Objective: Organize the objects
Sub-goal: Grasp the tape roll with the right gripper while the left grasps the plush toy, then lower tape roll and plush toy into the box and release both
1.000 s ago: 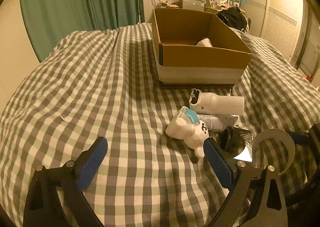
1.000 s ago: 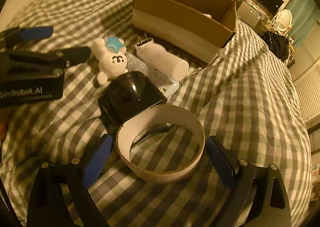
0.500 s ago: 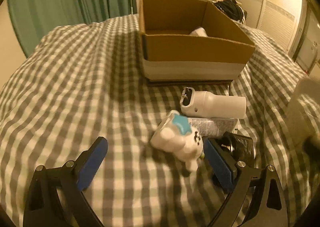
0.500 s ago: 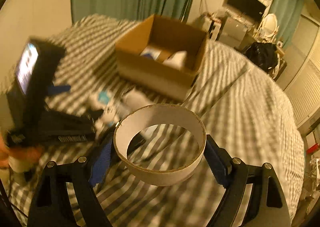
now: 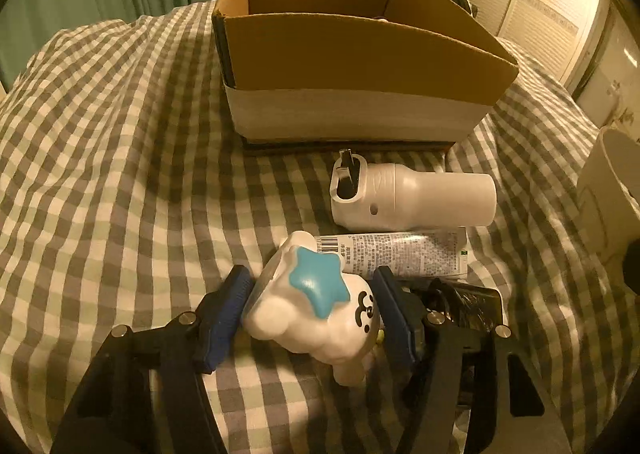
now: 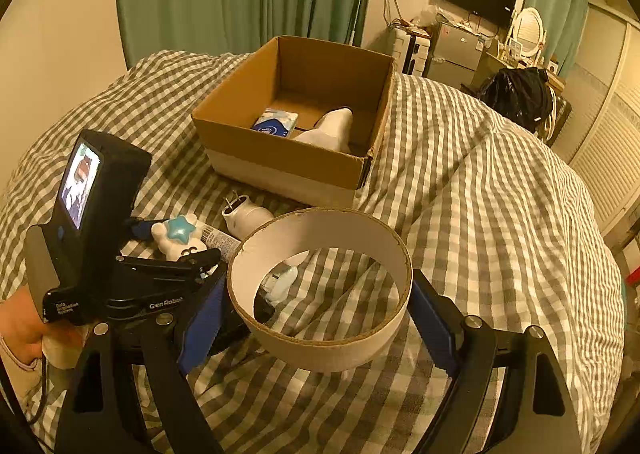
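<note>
A white toy with a blue star lies on the checked bedspread. My left gripper is closing on it, and both blue pads touch its sides. In the right wrist view the same toy shows between the left gripper's fingers. My right gripper is shut on a white cardboard ring and holds it above the bed. That ring shows at the right edge of the left wrist view. An open cardboard box stands beyond the toy.
Inside the box lie a blue packet and a white bottle. Between toy and box lie a white plug-in device, a printed tube and a black object. A hand holds the left gripper.
The left gripper came down and forward onto the toy, and its jaws narrowed around it. The right gripper rose from the bed with the ring.
</note>
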A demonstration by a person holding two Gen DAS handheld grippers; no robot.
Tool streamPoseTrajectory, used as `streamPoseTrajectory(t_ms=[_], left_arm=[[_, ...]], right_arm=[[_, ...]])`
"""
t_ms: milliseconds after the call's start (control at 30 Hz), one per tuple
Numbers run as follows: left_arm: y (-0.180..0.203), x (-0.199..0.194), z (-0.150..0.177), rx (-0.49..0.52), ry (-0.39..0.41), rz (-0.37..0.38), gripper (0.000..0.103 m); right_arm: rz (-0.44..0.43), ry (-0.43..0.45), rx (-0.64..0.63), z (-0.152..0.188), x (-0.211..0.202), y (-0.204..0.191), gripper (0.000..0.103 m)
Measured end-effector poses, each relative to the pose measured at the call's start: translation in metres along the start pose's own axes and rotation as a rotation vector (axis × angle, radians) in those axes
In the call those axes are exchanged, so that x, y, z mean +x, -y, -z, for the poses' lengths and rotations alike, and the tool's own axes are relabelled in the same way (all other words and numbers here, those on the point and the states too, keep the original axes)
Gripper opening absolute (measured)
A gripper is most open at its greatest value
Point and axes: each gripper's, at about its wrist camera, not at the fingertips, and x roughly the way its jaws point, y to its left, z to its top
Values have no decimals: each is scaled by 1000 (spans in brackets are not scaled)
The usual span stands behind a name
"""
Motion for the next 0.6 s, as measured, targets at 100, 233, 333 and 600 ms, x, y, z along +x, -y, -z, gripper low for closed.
streamPoseTrajectory(t_ms=[100, 233, 333, 600], left_arm=[[0, -5, 3, 14, 3, 6, 65], [-4, -26, 8, 8, 30, 12, 65], [-11, -53, 15, 6, 75, 3, 65], [-13, -132, -18, 20, 236, -29, 65]], right_arm=[[0, 9, 9, 1, -3, 1, 85], [2, 32, 19, 3, -13, 2, 85], [-6, 55, 29, 2, -24, 2, 85], [15, 188, 5, -20, -73, 1, 85]])
